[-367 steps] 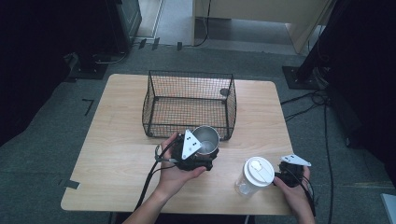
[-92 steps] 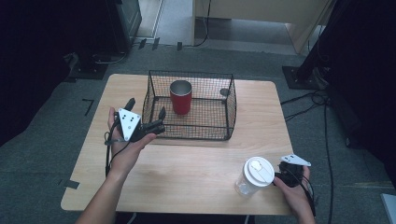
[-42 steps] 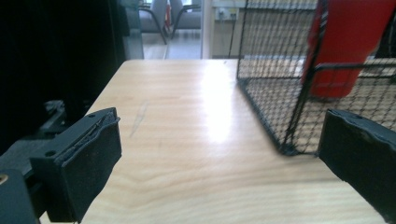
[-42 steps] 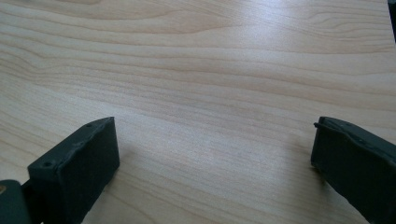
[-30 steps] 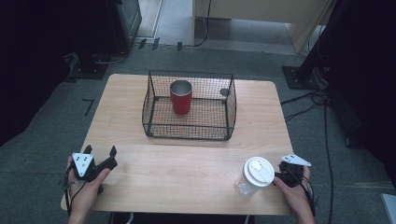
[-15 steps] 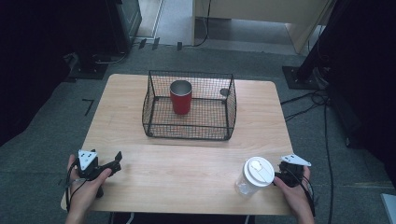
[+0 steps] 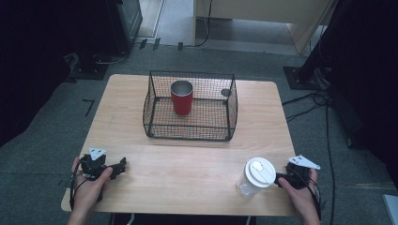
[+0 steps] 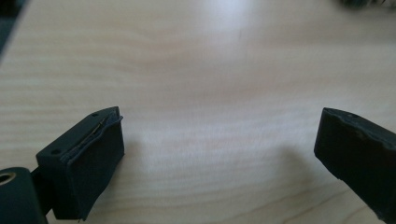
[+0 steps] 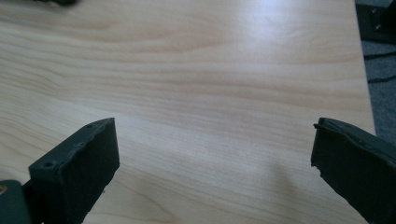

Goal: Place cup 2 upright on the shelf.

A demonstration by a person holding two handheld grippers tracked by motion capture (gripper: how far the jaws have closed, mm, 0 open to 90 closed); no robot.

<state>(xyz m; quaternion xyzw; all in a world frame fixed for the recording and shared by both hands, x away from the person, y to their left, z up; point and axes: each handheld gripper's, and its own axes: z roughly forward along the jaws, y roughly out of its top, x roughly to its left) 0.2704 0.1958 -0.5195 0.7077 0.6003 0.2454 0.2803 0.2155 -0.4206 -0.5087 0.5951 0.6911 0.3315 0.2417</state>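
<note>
Since the earlier frames your left gripper (image 7: 119, 165) has dropped the red cup (image 7: 181, 97) upright into the wire basket (image 7: 190, 133) and pulled back to the near-left table corner. Its jaws are spread wide with nothing between them, only bare wood in the left gripper view (image 8: 219, 135).

Next candidate looks like the clear lidded cup (image 7: 256, 176), standing near the front right edge, just beside your right gripper (image 7: 280, 178). That gripper's jaws are also parted and empty in its own view (image 9: 212, 149).

Handling guess: thin plastic, light, squashes easily, smooth wall may slip. Take it on the body below the white lid, gentle squeeze, keep it upright. Can't tell if there's liquid inside.

Basket holds the red cup toward the back; room beside it. A small dark thing on its far right wall is too small to identify.
</note>
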